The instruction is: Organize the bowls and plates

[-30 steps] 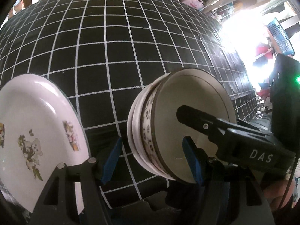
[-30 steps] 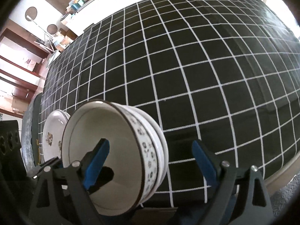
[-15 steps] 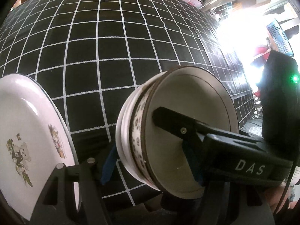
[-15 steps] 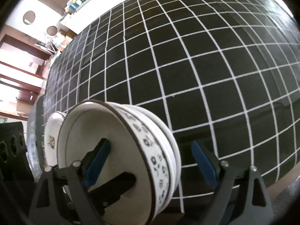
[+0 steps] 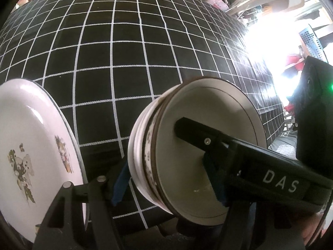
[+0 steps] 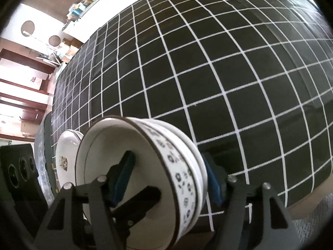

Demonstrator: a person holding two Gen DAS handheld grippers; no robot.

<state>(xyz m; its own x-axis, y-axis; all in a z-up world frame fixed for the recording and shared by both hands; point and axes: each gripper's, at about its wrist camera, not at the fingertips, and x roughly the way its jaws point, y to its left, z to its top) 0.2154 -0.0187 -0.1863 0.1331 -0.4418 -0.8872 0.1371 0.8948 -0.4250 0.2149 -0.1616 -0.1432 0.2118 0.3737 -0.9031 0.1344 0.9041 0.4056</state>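
Bowls sit stacked near the table's front edge, white with flowery bands; I count about three. My right gripper was wide before and is now closing onto the stack's wall. My left gripper pinches it too. One plate lies beside.

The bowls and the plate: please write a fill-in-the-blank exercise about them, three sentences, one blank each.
1. The bowls form a nested ____.
2. The plate lies to the ____ of the bowls in the left wrist view.
3. The tablecloth is black with ____ grid lines.

Missing words: stack; left; white
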